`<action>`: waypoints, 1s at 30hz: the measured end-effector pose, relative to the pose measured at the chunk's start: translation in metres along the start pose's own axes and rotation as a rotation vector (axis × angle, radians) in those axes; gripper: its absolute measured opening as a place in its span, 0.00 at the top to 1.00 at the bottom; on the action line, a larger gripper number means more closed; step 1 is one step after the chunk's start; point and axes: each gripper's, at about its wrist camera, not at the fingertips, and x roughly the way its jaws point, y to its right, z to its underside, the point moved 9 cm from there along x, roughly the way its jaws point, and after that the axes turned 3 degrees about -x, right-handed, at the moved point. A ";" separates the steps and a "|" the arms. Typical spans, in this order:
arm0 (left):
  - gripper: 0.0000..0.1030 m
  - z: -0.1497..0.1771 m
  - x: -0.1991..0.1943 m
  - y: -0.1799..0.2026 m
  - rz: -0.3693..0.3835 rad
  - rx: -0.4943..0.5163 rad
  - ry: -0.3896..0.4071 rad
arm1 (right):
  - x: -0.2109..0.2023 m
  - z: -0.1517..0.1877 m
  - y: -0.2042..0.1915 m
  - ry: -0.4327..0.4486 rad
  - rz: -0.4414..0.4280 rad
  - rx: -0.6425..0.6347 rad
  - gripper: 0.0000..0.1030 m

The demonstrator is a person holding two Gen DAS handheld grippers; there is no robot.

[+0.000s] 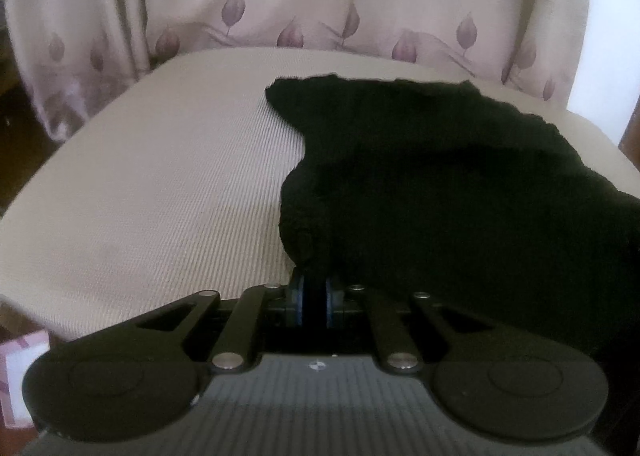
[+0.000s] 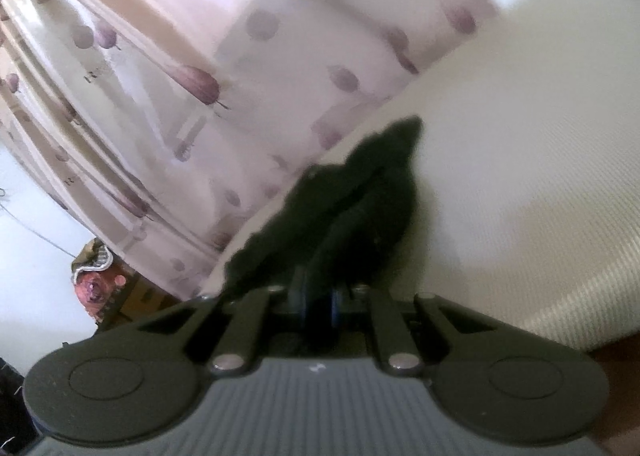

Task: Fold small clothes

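In the left wrist view, a pink-and-white box [image 1: 22, 372] shows at the lower left, below the near left corner of the cushion [image 1: 140, 196]. The cushion is beige with a fine ribbed weave, and its left half lies bare. Behind its far edge hangs a pale curtain [image 1: 240, 8] printed with mauve leaf shapes. The black garment [image 1: 440, 184] covers the right half of the cushion, reaching from close to the far edge down to the near edge and out toward the right edge. Its near left corner is drawn into a narrow bunch that runs into the left gripper [image 1: 314, 296], whose jaws are closed on that bunch with only cloth between them.

In the right wrist view, which is blurred, a heap of patterned red and green fabric [image 2: 96, 276] sits at the lower left, off the cushion. The same curtain [image 2: 200, 76] fills the upper left. The right gripper [image 2: 318, 302] has its jaws pinched tight on a gathered fold of the garment [image 2: 340, 208], which rises from the jaws in ridges and tapers to a point near the cushion's edge by the curtain. To the right the cushion [image 2: 520, 156] is bare out to its corner.
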 end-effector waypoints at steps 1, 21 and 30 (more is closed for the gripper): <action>0.86 0.004 0.001 -0.001 0.004 0.002 -0.006 | -0.001 0.004 0.003 -0.005 0.005 0.008 0.90; 0.54 0.026 -0.003 0.002 0.044 0.065 -0.009 | -0.002 0.015 0.034 -0.049 0.129 -0.062 0.38; 0.89 0.026 -0.007 0.019 0.158 0.080 0.012 | 0.024 0.033 0.020 -0.180 0.106 -0.147 0.91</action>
